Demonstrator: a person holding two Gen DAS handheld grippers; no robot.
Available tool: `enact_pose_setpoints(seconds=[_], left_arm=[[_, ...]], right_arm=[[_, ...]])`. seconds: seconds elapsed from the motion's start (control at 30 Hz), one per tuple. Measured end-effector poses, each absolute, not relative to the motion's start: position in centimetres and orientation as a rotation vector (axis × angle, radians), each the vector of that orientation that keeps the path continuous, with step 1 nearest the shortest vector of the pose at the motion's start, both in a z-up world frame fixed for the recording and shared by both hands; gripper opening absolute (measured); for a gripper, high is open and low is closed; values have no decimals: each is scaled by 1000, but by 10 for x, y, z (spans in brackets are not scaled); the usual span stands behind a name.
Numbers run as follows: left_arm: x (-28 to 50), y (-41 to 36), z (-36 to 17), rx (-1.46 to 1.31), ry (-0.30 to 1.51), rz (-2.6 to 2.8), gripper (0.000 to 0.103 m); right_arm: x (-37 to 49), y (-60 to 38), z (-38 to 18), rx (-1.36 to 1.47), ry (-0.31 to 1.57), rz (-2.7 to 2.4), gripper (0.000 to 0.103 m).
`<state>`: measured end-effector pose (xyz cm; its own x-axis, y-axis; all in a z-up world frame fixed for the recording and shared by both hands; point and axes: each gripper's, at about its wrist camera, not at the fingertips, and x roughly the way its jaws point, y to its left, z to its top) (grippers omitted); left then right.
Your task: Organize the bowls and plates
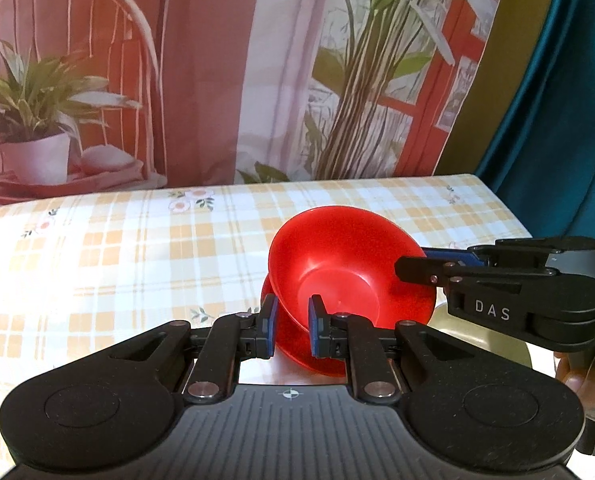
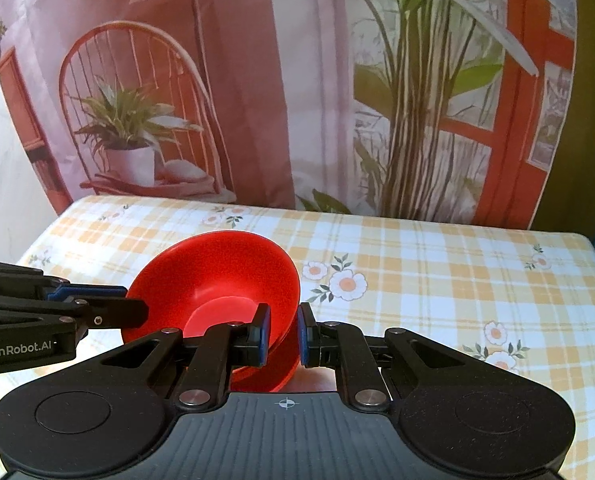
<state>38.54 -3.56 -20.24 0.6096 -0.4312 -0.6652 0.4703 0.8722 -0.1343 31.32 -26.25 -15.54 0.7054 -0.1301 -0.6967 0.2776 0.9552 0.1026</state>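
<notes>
Red bowl [image 1: 345,276] is what we have between both tools, tilted up on edge above the checked tablecloth [image 1: 117,248], its hollow facing the left wrist camera. We see the left gripper [image 1: 293,326] with its jaws narrowed around the bowl's lower rim: the blue pads [image 1: 271,322] sit on either side of the thin red wall, the left pad outside the bowl and the right pad inside it, so we are pinching that rim. Past the right jaw, the bowl's far edge meets the right gripper [image 1: 411,268], which reaches in from the side.

From the right wrist view, the left gripper [image 2: 137,312] comes in at the left and touches the bowl [image 2: 217,276] at its rim. Moving right, the right gripper [image 2: 283,334] has its jaws nearly together on the near wall of the bowl, one pad inside and one outside. Beyond the right jaw lies only flowered tablecloth [image 2: 437,280]. A painted backdrop [image 2: 257,100] stands behind the table.
</notes>
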Motion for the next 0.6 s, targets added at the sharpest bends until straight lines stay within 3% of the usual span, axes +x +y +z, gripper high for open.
enact_pose_setpoints(seconds=[0.6], left_arm=[[394, -37, -224, 38, 799, -516, 17]], right_arm=[[321, -266, -179, 202, 833, -215, 14]])
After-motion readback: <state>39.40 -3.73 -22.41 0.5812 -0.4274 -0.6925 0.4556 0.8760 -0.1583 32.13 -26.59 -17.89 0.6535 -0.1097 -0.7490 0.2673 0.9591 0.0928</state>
